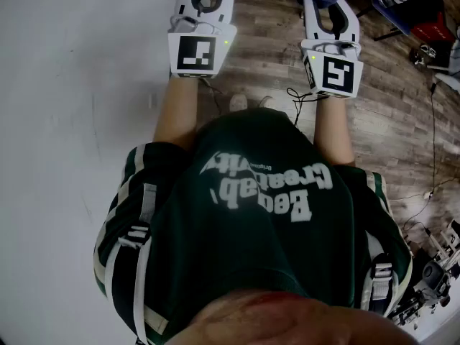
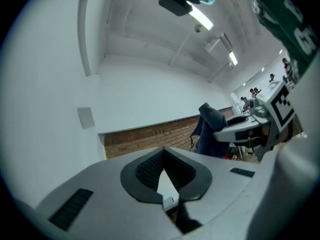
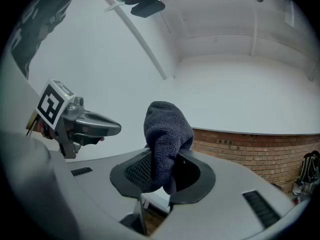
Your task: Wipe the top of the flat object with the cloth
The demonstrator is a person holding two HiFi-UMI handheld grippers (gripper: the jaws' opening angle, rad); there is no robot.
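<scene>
We hold both grippers out ahead of our dark green printed shirt (image 1: pixel 259 214), above a brown wood-plank floor (image 1: pixel 388 106). Taking the white wall (image 1: pixel 65 121) as our marker, the left gripper (image 2: pixel 164 176) hangs close beside the wall's foot, so there is little room on that side. The right gripper (image 3: pixel 159 171) is farther from the wall, over open planks. A thin black cable (image 1: pixel 296 96) lies on the floor below it, and metal gear (image 1: pixel 435 272) crowds the floor farthest from the wall.

The left jaws meet at their tips with nothing between them. The right jaws stand narrowly apart, clamped on the dark blue terry cloth (image 3: pixel 166 134), which bulges out beyond the tips. Strip lights (image 2: pixel 200 18) run along the ceiling above the wall.
</scene>
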